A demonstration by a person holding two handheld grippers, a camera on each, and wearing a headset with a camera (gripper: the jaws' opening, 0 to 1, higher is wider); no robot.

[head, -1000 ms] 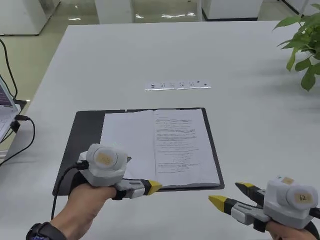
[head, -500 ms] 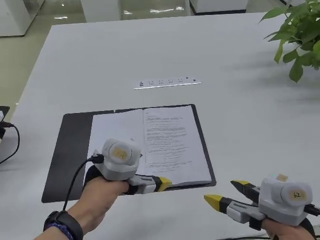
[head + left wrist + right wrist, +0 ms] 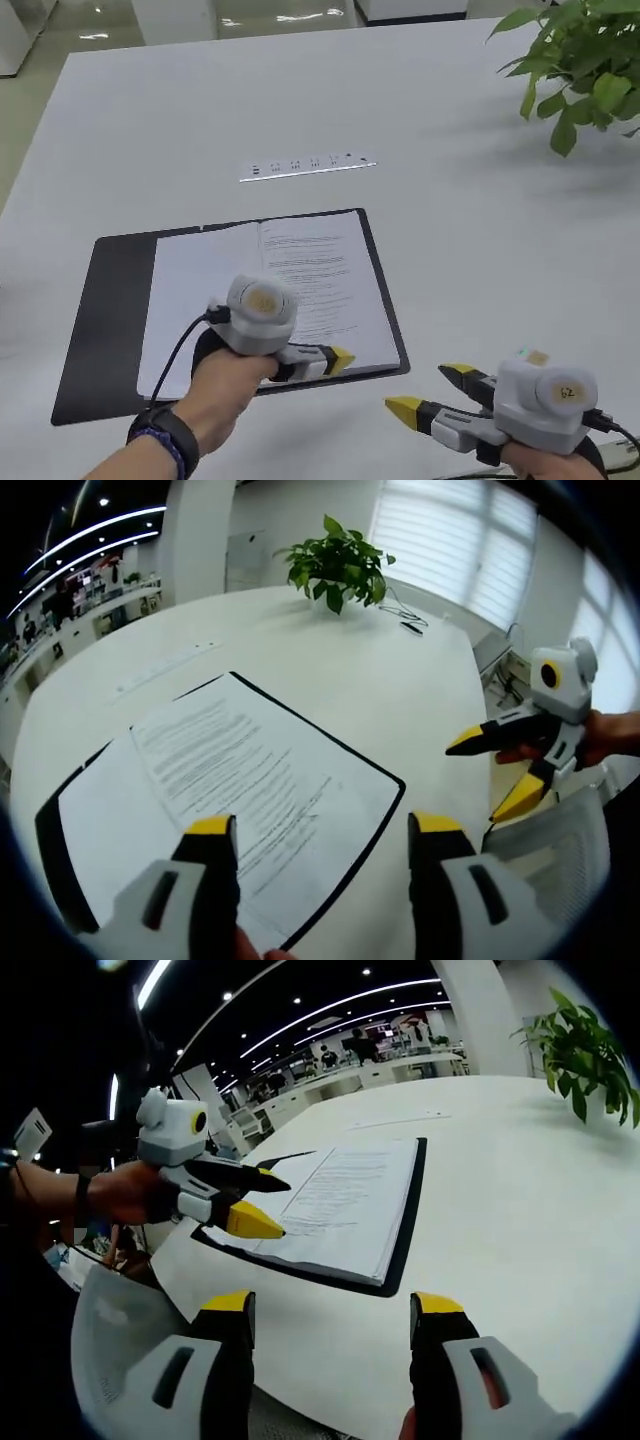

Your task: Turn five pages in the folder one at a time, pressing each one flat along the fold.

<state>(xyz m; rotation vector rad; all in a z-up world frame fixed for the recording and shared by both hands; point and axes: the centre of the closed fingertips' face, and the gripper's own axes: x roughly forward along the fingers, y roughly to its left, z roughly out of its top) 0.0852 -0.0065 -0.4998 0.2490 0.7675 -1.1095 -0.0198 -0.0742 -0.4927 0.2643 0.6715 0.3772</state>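
Yellow-tipped left gripper; perhaps wristwatch

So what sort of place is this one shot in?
Most likely an open-plan office: a big white meeting table with a built-in socket strip, a leafy plant, and window blinds behind.

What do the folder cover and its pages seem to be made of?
The folder cover looks like matte black plastic or imitation leather: dark, even, no shine. The pages look like plain white paper: thin, flat, with fine printed lines.
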